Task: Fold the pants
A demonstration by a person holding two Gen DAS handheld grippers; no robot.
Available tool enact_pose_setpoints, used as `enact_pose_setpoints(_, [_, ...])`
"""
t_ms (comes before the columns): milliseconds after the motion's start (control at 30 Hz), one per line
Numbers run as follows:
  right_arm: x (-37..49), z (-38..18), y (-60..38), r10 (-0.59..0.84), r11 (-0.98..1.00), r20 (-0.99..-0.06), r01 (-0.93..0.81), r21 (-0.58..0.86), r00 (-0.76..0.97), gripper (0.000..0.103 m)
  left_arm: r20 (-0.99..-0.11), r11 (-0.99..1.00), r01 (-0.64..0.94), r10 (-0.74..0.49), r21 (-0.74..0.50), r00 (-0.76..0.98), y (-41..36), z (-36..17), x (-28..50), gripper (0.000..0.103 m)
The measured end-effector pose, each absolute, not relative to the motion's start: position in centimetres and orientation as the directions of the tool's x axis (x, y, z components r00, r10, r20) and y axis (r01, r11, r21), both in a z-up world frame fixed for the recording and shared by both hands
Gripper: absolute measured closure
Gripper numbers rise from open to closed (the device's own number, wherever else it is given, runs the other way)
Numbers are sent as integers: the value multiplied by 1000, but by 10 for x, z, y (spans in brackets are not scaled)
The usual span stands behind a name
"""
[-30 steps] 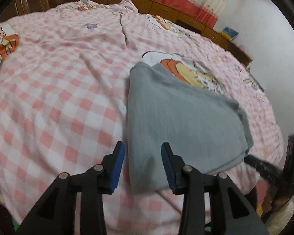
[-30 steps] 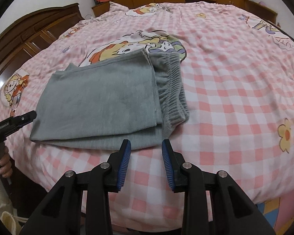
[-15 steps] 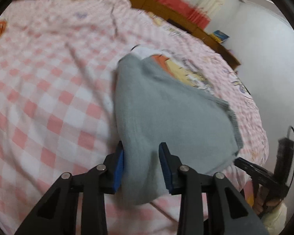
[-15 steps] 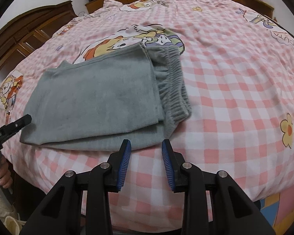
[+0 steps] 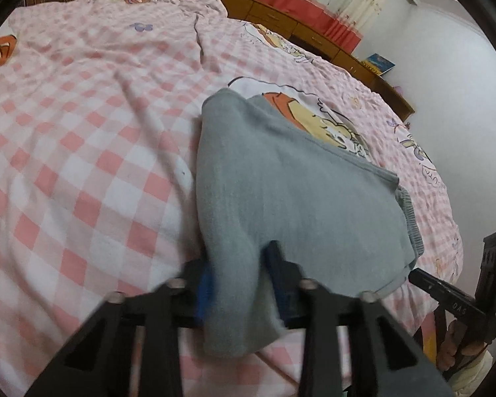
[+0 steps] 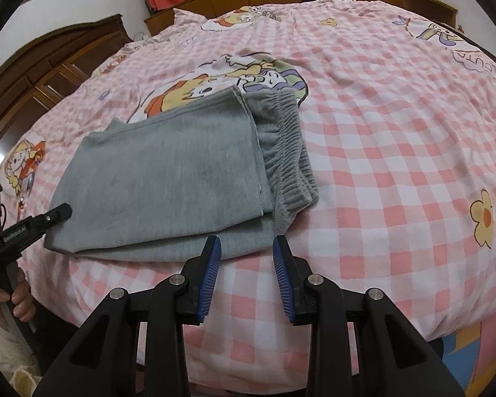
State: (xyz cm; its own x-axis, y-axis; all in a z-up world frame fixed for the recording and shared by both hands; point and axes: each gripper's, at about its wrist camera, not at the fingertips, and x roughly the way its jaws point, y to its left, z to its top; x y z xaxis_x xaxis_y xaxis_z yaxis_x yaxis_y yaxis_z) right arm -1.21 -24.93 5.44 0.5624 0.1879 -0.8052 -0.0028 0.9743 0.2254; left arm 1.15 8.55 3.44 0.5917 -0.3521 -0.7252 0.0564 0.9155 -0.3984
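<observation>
Since a second ago the left hand-held gripper (image 5: 238,284) has pushed forward from just short of the pants (image 5: 291,195) until its jaws straddle the near folded end, and grey cloth now bunches between the blue pads; the view is blurred, so I cannot tell whether the jaws have fully closed on it or only bracket it. The right hand-held gripper (image 6: 247,264) hangs open with nothing between its pads, just off the near long edge of the pants (image 6: 168,178), which lie folded on the pink checked bed (image 6: 396,152). From the right wrist view the bundle stretches from about 9 o'clock, where the other tool's black tip touches the folded end, toward 1 o'clock, where the ribbed elastic waistband (image 6: 287,152) peeks out from under the leg hems. By the look of it the cloth is a soft, light knit: it should sag and drape, not hold its shape, and the stacked layers could slide apart if only the top one is pinched. The sensible hold is probably through all layers at the folded end, with the open tool taking the matching corner at about 11 o'clock of its pads, so the fold travels evenly toward the waistband.
</observation>
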Motion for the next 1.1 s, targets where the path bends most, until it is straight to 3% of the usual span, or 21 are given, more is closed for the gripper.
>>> enact_pose_setpoints(200, [-20, 58, -264, 209, 964, -781, 11, 267, 588, 70, -687, 907, 84, -370, -412, 626, 80, 69, 3, 86])
enact_pose_setpoints(633, [-40, 66, -295, 231, 945, -718, 24, 326, 657, 70, -654, 912, 343, -401, -223, 642, -21, 150, -7, 87])
enact_pose_setpoints(900, [-44, 62, -316, 228, 929, -707, 67, 363, 669, 70, -711, 878, 456, -414, -147, 569, -95, 138, 10, 87])
enact_pose_setpoints(1100, [-44, 58, -322, 227, 925, -711, 81, 371, 666, 70, -761, 873, 456, -413, -175, 499, -125, 103, 25, 87])
